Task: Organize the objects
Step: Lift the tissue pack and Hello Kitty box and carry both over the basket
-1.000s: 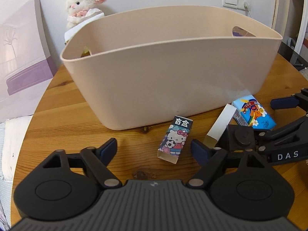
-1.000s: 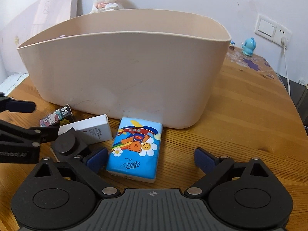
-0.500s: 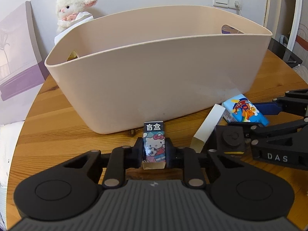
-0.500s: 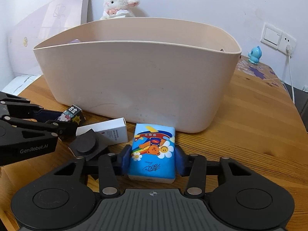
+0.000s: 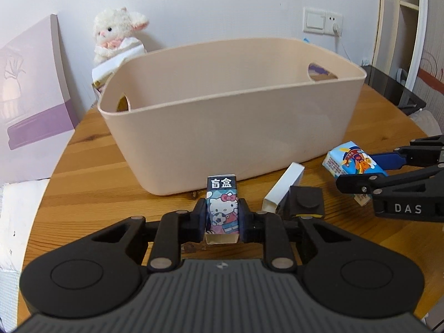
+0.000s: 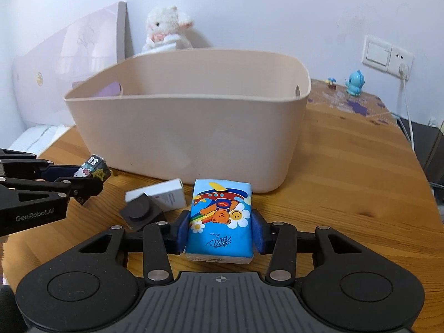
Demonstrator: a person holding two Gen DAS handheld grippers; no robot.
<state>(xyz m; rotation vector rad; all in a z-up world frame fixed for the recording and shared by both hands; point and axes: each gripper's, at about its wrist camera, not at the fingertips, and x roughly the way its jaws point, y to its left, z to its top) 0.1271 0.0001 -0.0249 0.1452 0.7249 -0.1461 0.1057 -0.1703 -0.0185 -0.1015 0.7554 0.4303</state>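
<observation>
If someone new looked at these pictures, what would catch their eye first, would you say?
Probably the big beige tub filling the middle of the wooden table. Next, each gripper holds something in front of it: the left gripper clamps a Hello Kitty box, and the right gripper clamps a bright blue tissue pack. A white plush lamb sits behind the tub by the wall.

the tabletop (image 5: 88, 172) is wood with visible grain and a light sheen. the bin (image 5: 236, 127) is smooth matt plastic. the box (image 5: 222, 208) is printed cardboard, a little glossy. the tissue pack (image 6: 220, 222) has a shiny plastic wrapper. each tool (image 5: 222, 217) (image 6: 220, 233) looks like matt black plastic with small metal rivets. the lamb (image 5: 116, 36) is fluffy cloth.
</observation>
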